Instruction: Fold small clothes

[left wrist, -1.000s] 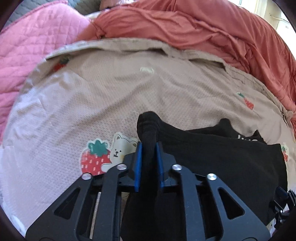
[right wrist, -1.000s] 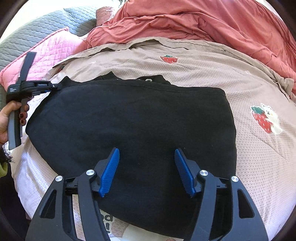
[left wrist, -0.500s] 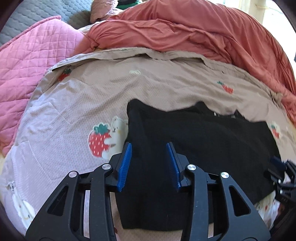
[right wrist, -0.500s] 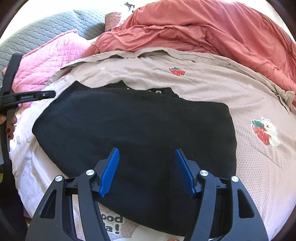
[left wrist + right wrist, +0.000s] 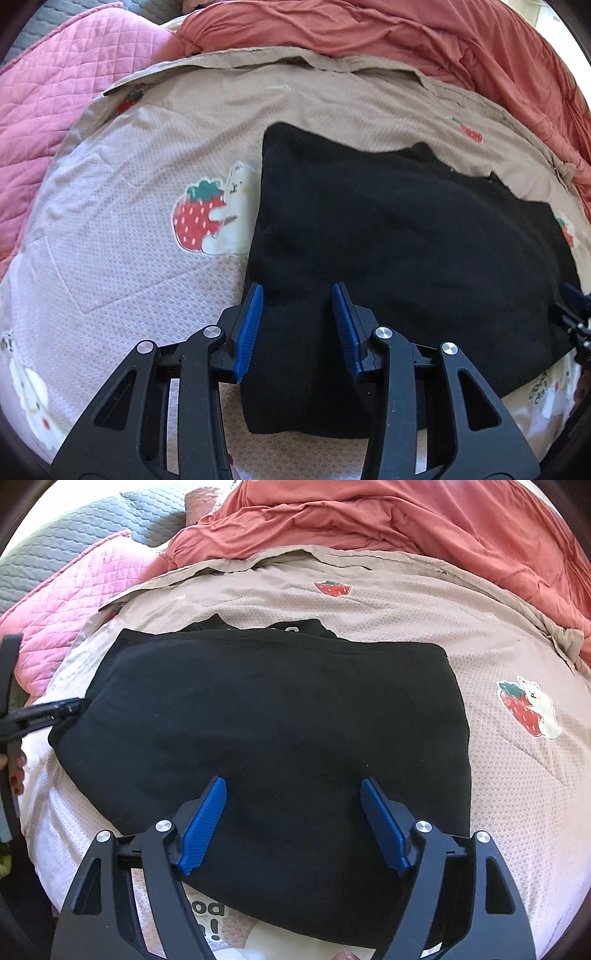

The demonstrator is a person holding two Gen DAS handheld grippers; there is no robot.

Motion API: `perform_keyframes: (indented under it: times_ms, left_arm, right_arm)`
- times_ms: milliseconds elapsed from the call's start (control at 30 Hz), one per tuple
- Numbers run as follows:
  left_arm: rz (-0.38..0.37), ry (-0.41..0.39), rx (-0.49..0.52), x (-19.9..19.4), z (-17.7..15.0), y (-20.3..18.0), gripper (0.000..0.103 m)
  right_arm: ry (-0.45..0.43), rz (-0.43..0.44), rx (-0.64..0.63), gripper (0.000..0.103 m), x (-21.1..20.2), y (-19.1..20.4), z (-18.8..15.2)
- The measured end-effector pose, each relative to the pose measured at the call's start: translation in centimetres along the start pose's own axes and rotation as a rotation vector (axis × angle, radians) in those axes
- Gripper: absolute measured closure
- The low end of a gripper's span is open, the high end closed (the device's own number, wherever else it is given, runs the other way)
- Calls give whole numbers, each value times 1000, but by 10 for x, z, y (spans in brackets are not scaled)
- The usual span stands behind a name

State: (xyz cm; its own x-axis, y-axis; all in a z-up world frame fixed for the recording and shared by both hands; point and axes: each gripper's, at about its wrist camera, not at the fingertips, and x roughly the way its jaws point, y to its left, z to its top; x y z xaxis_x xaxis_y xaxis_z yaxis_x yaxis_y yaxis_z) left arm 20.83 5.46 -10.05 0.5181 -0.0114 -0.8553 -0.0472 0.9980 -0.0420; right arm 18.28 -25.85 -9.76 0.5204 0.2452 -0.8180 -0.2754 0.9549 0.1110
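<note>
Left wrist view: the left gripper (image 5: 297, 325) had a bunched fold of the black garment (image 5: 406, 236) pinched a second ago; its jaws have since let go and now stand partly apart, with the cloth lying between them but not pressed by the blue pads. The garment's left edge has been laid down flat on the beige bedspread (image 5: 129, 229), just beside the strawberry and bear patch (image 5: 212, 218). I judge one fold finished and set down.

Right wrist view: the right gripper (image 5: 293, 819) hovers over the near part of the same garment, and its jaws have just been widening; they are well apart with nothing gripped. The garment lies as a flat, roughly rectangular shape in the middle of the bedspread, unchanged in place. At the garment's far edge a bit of white lettering shows, too small to read. Below the near hem, printed letters on the bedspread look like "ood" with an exclamation mark, though partly covered
</note>
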Motion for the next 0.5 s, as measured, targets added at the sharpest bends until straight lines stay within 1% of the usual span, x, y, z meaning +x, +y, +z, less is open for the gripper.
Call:
perform_keyframes:
  times_ms: [133,200,233,267,300,333,400,500]
  left_arm:
    - [-29,-12,-32,2,-3,5,71]
    - [-43,-24,-31,-2,-5,8,69]
    - [-45,-26,-32,-4,-5,9,67]
    - [-46,-27,-34,-6,-7,11,63]
    - [-45,-30,-39,-9,-8,13,57]
    - [-42,-30,-45,-11,-8,16,55]
    - [-59,-26,-74,-14,-11,24,54]
    - [-57,-32,-95,-21,-14,32,54]
  right_arm:
    - [-22,15,-2,23,-6,3,1]
    - [-40,31,-5,23,-10,5,2]
    - [-53,38,-8,21,-13,7,3]
    - [-63,41,-12,19,-14,8,4]
    - [-72,44,-16,16,-16,9,4]
    - [-84,45,-22,16,-18,10,5]
    - [-101,50,-32,16,-23,14,5]
    - [-137,60,-42,15,-32,19,5]
